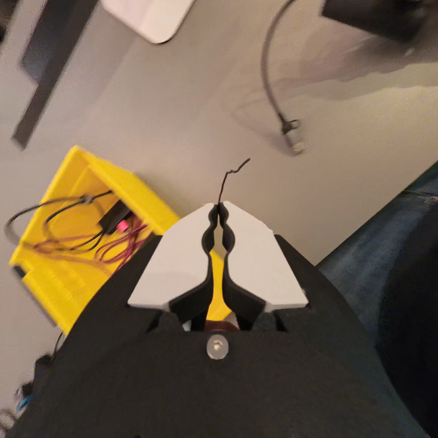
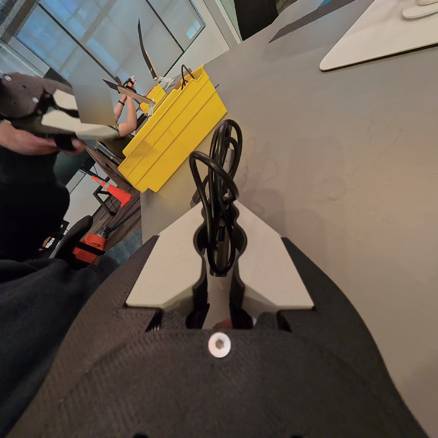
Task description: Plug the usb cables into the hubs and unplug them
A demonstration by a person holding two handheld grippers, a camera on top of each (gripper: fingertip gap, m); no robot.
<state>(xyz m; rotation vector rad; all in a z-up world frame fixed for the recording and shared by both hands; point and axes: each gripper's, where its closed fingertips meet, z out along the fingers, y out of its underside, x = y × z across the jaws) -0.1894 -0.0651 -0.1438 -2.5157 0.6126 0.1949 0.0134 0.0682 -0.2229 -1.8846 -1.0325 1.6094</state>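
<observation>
1. Progress: early, by my read. No plug is seated in any port in either view, so plugging and unplugging both look to be still ahead.
2. Left tool (image 1: 219, 208): jaws pressed together at the tips, clamped on a thin black twist tie (image 1: 228, 177) that sticks up from between them. Looks like the tie that would bundle a cable; cannot confirm where it came from.
3. Right tool (image 2: 219, 211): jaws partly closed, clamped on a grey USB hub (image 2: 221, 246) with its black cable (image 2: 214, 170) looped in coils above the tips. A blue port shows on the hub between the jaws. Hub is held just above the bench (image 2: 331, 189).
4. Loose grey cable (image 1: 265, 71) lies on the bench in the left wrist view, its plug end (image 1: 292, 137) free and well apart from the left tool. Blurred, so connector type is unclear.
5. Yellow bin (image 1: 78, 237) on the bench, just beside the left tool: holds a tangle of black and dark red cables (image 1: 113, 248), a black block-shaped part (image 1: 113, 216) and a pink connector (image 1: 122, 226). Those are likely the remaining USB cables.
6. Same bin (image 2: 173, 132) in the right wrist view, side-on; only a black cable loop shows above its rim, contents otherwise hidden.
7. Left to do, as I judge it: drop the tie, uncoil the hub lead, take a plug, mate, pull.
</observation>
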